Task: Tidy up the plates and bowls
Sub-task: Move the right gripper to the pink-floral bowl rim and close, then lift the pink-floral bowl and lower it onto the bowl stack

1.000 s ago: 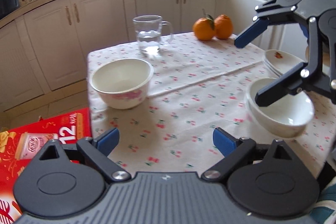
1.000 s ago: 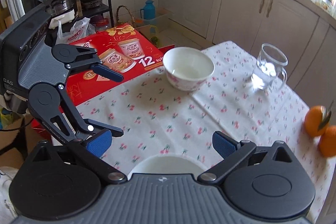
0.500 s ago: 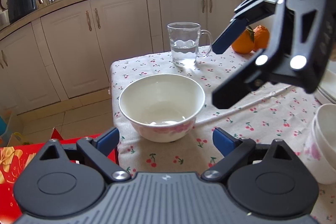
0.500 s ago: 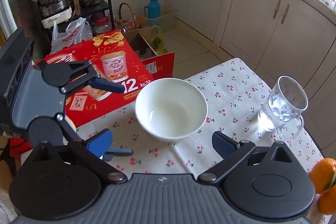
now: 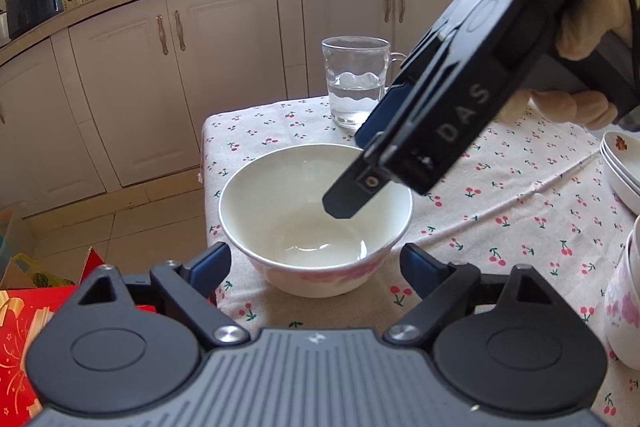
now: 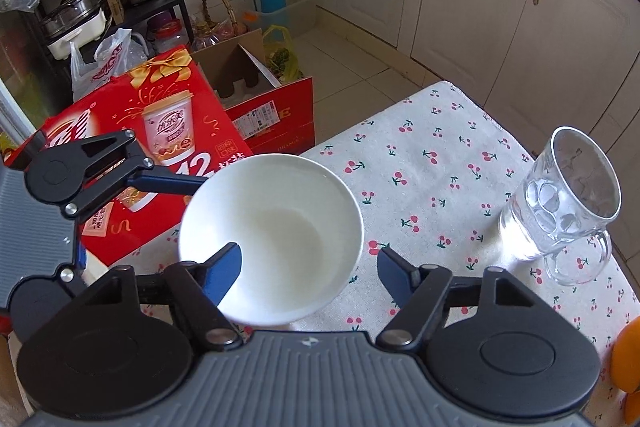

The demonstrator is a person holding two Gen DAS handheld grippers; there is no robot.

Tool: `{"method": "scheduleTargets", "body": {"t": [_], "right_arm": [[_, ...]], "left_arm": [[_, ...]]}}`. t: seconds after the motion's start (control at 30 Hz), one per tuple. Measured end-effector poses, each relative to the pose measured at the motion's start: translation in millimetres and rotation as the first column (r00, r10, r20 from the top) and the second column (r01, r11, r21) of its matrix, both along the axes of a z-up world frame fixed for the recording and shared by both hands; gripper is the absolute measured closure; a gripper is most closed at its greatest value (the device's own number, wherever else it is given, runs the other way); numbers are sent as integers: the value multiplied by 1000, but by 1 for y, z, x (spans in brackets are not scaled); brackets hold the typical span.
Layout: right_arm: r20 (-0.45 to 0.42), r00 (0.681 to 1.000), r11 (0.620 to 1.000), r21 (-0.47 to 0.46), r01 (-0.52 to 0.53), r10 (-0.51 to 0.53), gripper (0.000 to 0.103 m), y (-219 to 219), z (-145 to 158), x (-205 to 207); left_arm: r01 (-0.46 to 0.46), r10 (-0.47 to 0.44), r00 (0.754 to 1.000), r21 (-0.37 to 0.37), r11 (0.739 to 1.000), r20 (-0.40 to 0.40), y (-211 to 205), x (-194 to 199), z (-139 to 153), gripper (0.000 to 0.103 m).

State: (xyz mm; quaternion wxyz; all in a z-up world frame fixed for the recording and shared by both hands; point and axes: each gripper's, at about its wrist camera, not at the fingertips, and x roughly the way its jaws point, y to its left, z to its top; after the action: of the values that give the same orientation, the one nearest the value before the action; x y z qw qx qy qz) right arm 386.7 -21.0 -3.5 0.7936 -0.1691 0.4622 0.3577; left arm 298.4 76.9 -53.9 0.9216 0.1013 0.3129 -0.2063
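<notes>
A white bowl (image 5: 316,223) with pink flowers stands near the table's left corner, also central in the right wrist view as the bowl (image 6: 276,223). My left gripper (image 5: 314,265) has the bowl's lower wall between its fingertips. Its jaws are closing, with slim gaps still showing. My right gripper (image 6: 310,271) straddles the bowl's rim, one finger (image 6: 224,267) inside and the other outside on the right. Its jaws are closing too, and the pads do not press the wall. Stacked plates (image 5: 624,167) and a second flowered bowl (image 5: 624,291) sit at the right edge.
A glass mug (image 5: 356,83) with water stands behind the bowl on the cherry-print tablecloth (image 5: 500,195). Oranges (image 6: 628,347) lie at the right edge. A red carton (image 6: 160,131) and boxes crowd the floor beside the table. A gloved hand (image 5: 592,19) holds the right gripper.
Both grippers have moved across the table to the left bowl. The right gripper has sunk over it with one finger inside, and its jaws have narrowed. The left jaws have narrowed slightly.
</notes>
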Motion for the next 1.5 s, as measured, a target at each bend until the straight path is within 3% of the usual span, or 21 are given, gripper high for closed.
{"method": "scheduleTargets", "body": {"t": [0.27, 0.97, 1.5], "right_arm": [[-49, 998, 999, 35, 32, -30, 42, -1, -10, 14], [-74, 997, 997, 69, 33, -28, 42, 0, -15, 12], [-69, 997, 997, 71, 27, -23, 41, -21, 8, -28]], "left_arm": [[-3, 3, 1000, -7, 1000, -4, 1, 2, 1, 17], [-17, 16, 999, -28, 999, -33, 3, 3, 8, 18], [-24, 22, 998, -37, 999, -66, -19, -37, 24, 18]]}}
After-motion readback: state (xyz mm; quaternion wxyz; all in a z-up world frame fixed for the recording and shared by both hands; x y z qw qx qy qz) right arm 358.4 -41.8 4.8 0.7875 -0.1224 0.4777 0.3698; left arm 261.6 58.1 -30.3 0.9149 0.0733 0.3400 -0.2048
